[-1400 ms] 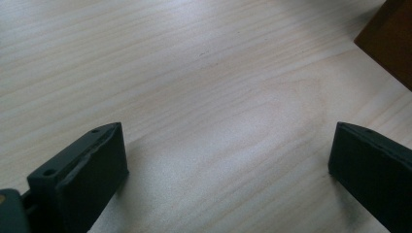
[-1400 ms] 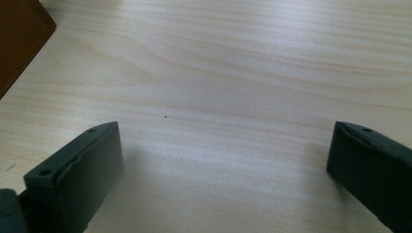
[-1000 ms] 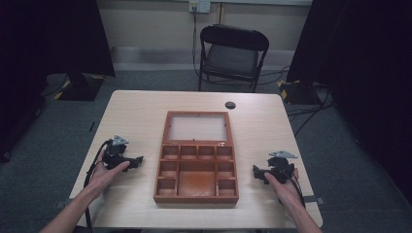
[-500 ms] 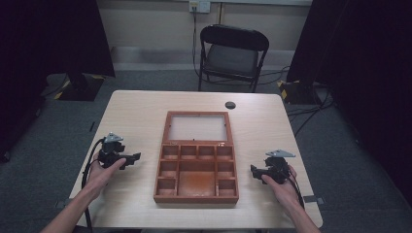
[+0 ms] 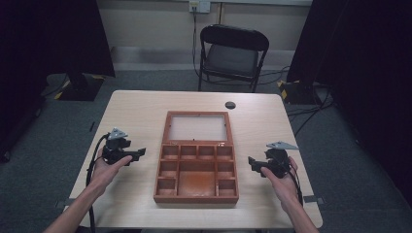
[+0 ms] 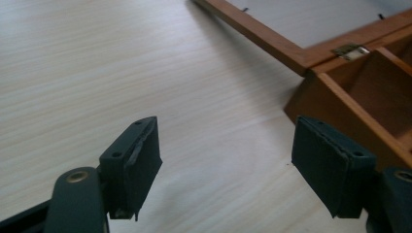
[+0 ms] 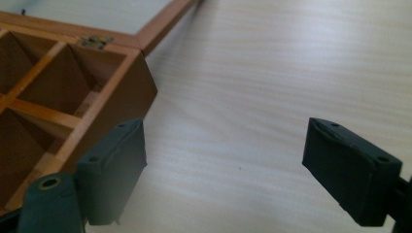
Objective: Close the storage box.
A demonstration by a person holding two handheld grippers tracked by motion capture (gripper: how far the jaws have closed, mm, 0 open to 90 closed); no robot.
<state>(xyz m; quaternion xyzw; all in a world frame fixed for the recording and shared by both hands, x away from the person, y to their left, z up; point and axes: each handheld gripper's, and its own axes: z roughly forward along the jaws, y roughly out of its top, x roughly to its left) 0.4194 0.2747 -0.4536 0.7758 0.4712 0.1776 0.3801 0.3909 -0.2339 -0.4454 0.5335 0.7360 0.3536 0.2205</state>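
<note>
Box: a wooden compartment box [image 5: 196, 174] lies open in the middle of the table [image 5: 136, 111], its divided tray toward the near edge.
Lid: the glazed lid [image 5: 197, 127] lies flat on the far side of the tray, joined to it by a brass hinge [image 6: 351, 49].
Compartments: a row of small cells along the far side of the tray, more down each side, one wide cell in the middle.
Left gripper: the left gripper [image 5: 138, 154] is held just left of the box, pointing at its left wall; its jaws stand apart with only bare tabletop between them, and they have just been closing a little.
Right gripper: the right gripper [image 5: 252, 162] is held just right of the box, pointing at its right wall; jaws spread wide, gripping nothing, after having just been opening slightly.
Left hand: left hand [image 5: 104, 167] wraps the gripper body from the near side.
Right hand: right hand [image 5: 284, 182] does the same.
Far edge: a small black round disc [image 5: 230, 105] lies near the table's far edge.
Behind: a folding chair [image 5: 232, 56] stands on the floor beyond the table.
</note>
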